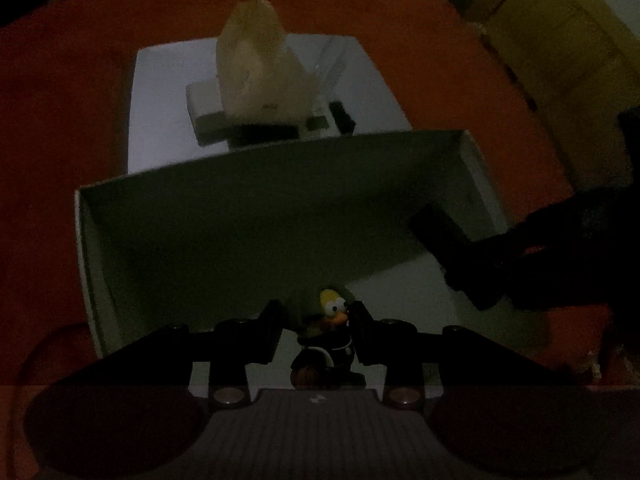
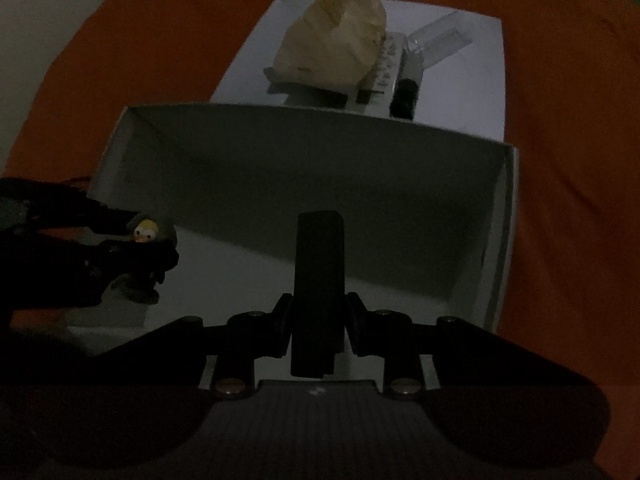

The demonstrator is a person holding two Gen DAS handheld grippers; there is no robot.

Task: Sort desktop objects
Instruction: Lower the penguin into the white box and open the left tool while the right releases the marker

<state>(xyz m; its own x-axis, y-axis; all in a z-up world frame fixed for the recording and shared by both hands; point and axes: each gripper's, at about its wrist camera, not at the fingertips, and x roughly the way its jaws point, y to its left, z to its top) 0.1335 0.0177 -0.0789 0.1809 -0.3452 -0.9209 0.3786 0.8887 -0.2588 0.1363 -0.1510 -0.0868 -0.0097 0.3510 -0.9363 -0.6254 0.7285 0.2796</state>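
Observation:
A small duck figurine (image 1: 329, 332) with a yellow head and dark body sits between the pads of my left gripper (image 1: 316, 316), which is shut on it low inside the white open box (image 1: 256, 196). The right wrist view shows the same figurine (image 2: 146, 232) at the box's left side, held by the left gripper (image 2: 132, 234). My right gripper (image 2: 318, 312) is shut on a black rectangular block (image 2: 320, 264), which stands upright over the floor of the box (image 2: 505, 216). From the left wrist view the block (image 1: 436, 232) and right gripper (image 1: 472, 268) enter from the right.
Behind the box lies a white sheet (image 2: 460, 80) carrying a pale yellow crumpled lump (image 2: 336, 40), a clear plastic piece (image 2: 440, 40), a small black item (image 2: 406, 96) and a white flat box (image 1: 204, 108). Orange cloth (image 2: 568, 160) covers the table. A yellowish cabinet (image 1: 560, 32) stands at the far right.

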